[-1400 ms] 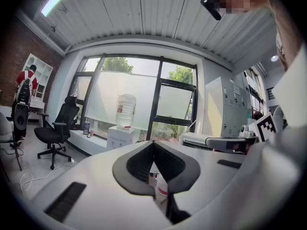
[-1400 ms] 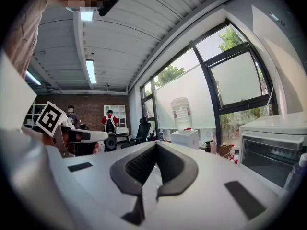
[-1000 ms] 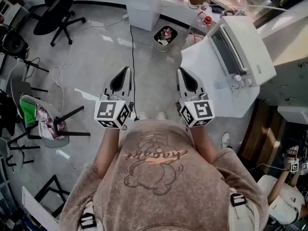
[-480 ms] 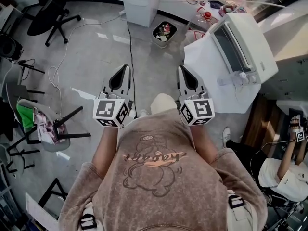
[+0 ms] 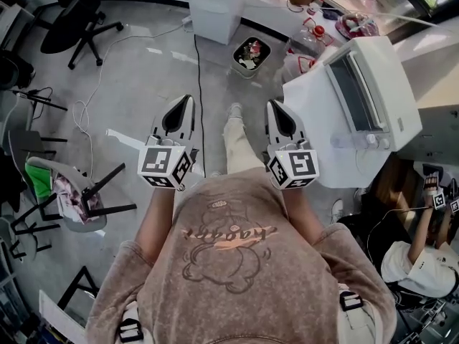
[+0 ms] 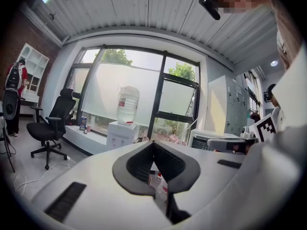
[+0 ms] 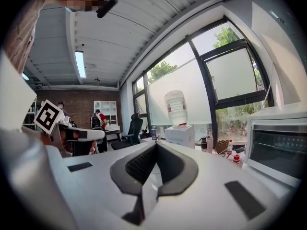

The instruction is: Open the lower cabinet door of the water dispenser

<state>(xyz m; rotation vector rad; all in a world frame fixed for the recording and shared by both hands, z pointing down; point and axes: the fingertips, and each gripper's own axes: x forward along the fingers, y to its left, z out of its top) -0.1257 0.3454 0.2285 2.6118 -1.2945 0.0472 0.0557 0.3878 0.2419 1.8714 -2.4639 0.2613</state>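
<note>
Across the floor [image 5: 143,77], well ahead of the person, stands the water dispenser [image 5: 214,9], its lower cabinet door out of reach. The step in hand looks like the approach. Next, a claw must get close to the door and open. The left claw [image 5: 185,107] and right claw [image 5: 275,112] are both closed and empty. Only the gripper views show the bottle [image 6: 127,103] on top.

The person holds both forearms [image 5: 161,217] out in front of the chest, side by side and roughly parallel. The left gripper [image 5: 187,100] and the right gripper [image 5: 270,104] point ahead at about the same height, well apart from each other. Each one's jaws are closed tip to tip with nothing between them. Each marker cube [image 5: 166,167] faces up towards the head.
</note>
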